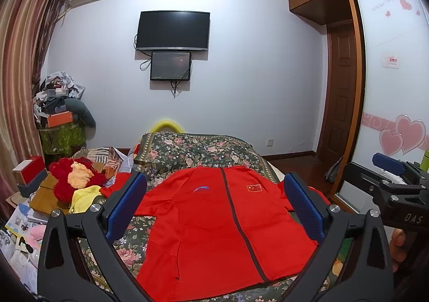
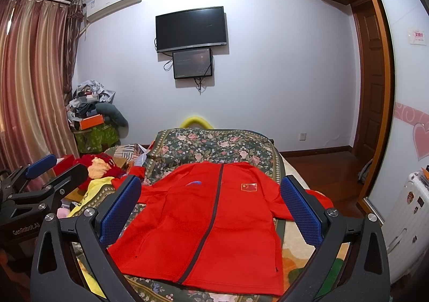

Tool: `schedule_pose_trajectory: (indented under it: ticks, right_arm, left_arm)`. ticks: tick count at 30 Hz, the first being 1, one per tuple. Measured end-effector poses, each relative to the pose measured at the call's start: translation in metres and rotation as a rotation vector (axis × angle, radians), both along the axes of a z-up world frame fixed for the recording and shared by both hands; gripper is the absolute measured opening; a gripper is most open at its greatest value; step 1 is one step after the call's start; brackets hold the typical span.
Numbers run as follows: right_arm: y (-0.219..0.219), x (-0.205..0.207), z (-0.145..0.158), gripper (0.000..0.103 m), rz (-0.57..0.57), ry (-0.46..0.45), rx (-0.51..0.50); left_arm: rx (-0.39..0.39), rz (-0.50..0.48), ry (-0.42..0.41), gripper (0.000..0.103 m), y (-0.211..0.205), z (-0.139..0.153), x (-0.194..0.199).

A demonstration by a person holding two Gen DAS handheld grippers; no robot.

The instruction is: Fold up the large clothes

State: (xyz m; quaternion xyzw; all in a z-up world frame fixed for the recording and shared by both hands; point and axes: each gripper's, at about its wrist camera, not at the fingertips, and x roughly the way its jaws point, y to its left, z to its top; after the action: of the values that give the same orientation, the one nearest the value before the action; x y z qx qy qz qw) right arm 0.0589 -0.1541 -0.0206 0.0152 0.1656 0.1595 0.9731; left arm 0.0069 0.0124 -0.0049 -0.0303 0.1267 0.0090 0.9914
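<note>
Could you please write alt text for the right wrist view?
A red zip-up jacket lies spread flat, front up, on a floral bedspread, framed by the open blue-padded right hand-held gripper. The left hand-held gripper shows at the left edge, also open. A dark television hangs on the far wall.

White letters "DAS" stand on the black body of the right tongs (image 1: 388, 168), seen at the right edge of the left wrist view. "GenRobot_AI" is printed in white on the black body of the left tongs (image 2: 57, 168) in the right wrist view. The red jacket (image 1: 222, 221) bears a Chinese flag patch (image 1: 254, 188) and a blue logo whose lettering is too small to read, as is the card on the wardrobe door (image 1: 390, 60).
</note>
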Motion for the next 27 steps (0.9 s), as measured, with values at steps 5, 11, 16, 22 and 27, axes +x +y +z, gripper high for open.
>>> schedule_pose_trajectory:
  ticks: [5,11,16,22,27]
  right_arm:
    - [0.0040,-0.0023,-0.0029,0.103,-0.001,0.001,-0.001]
    - [0.0041,-0.0020,-0.0031,0.103,-0.001,0.002,0.000]
    - [0.0034,-0.0011,-0.0028,0.103,0.000,0.002,-0.001]
    - [0.0048,-0.0031,-0.0026,0.103,-0.001,0.003,-0.002]
    - [0.0052,-0.0033,-0.0033,0.103,-0.001,0.003,-0.002]
  left_arm:
    - [-0.006,0.001,0.005,0.103,0.0025,-0.0025,0.0013]
    - [-0.006,0.002,0.009,0.103,0.0032,-0.0043,0.0024]
    - [-0.004,0.001,0.009,0.103,0.0012,-0.0029,0.0003]
    - [-0.006,0.001,0.013,0.103,0.0030,-0.0036,-0.0003]
    - [-0.010,0.001,0.015,0.103,0.0022,-0.0032,0.0015]
